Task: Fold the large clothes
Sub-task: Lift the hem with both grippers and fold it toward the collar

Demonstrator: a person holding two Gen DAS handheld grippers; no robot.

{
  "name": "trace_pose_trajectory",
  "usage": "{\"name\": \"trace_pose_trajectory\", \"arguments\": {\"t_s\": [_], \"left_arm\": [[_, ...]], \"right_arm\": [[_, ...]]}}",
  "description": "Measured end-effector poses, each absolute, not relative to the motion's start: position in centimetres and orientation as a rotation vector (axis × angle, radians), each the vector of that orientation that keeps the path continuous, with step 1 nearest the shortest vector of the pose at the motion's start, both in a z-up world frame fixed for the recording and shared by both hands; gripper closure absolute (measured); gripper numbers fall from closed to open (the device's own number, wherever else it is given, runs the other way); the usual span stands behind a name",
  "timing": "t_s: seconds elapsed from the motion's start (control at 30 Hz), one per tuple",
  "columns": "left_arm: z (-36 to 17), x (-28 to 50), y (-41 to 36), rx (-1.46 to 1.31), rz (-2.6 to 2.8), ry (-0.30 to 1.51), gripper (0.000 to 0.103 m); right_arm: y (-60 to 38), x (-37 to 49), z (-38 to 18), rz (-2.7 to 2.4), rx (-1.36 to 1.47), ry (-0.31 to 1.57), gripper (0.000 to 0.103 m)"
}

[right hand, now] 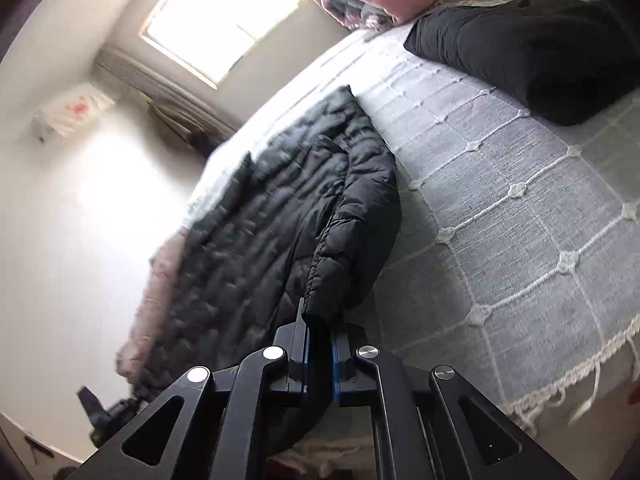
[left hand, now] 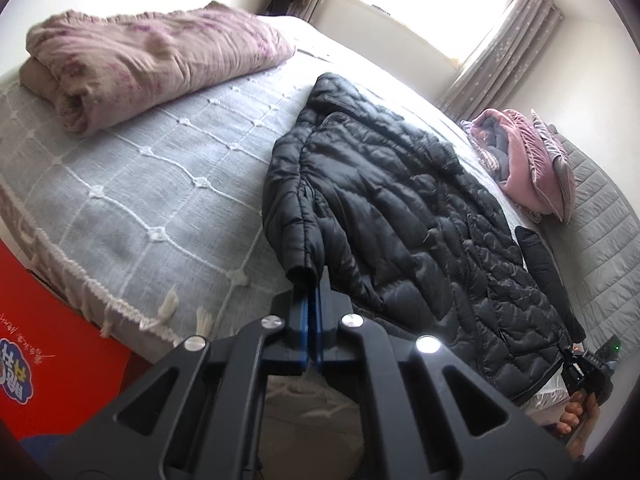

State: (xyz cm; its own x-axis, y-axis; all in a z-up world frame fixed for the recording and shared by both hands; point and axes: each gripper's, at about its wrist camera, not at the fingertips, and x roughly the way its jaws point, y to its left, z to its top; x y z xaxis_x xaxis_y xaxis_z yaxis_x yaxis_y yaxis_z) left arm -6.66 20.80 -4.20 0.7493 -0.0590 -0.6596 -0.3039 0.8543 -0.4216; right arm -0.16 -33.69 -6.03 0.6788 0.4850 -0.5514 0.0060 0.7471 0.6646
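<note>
A black quilted puffer jacket (left hand: 404, 208) lies lengthwise on a grey bedspread (left hand: 168, 168), with its hem hanging over the near bed edge. My left gripper (left hand: 311, 280) is shut on the cuff of the jacket's left sleeve (left hand: 288, 184). The other hand-held gripper (left hand: 588, 372) shows at the lower right of the left wrist view. In the right wrist view the jacket (right hand: 264, 232) lies on the bedspread (right hand: 512, 208), and my right gripper (right hand: 318, 322) is shut on the cuff of the right sleeve (right hand: 356, 232).
A folded pink floral quilt (left hand: 148, 64) lies at the far left of the bed. Pink blankets (left hand: 524, 160) are piled at the head. A dark folded item (right hand: 532, 52) lies at the right. A red box (left hand: 56, 344) stands beside the bed. A window (left hand: 432, 4) is behind.
</note>
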Motion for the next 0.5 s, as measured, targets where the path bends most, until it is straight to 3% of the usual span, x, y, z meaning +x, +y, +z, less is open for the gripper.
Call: {"name": "trace_pose_trajectory", "arguments": {"t_s": [0.5], "left_arm": [[-1.9,-8.4,20.7,-0.505,0.121,0.643,0.1]], "right_arm": [[-35.1,-2.4,-4.6,0.35,0.77,0.69,0.097]]}}
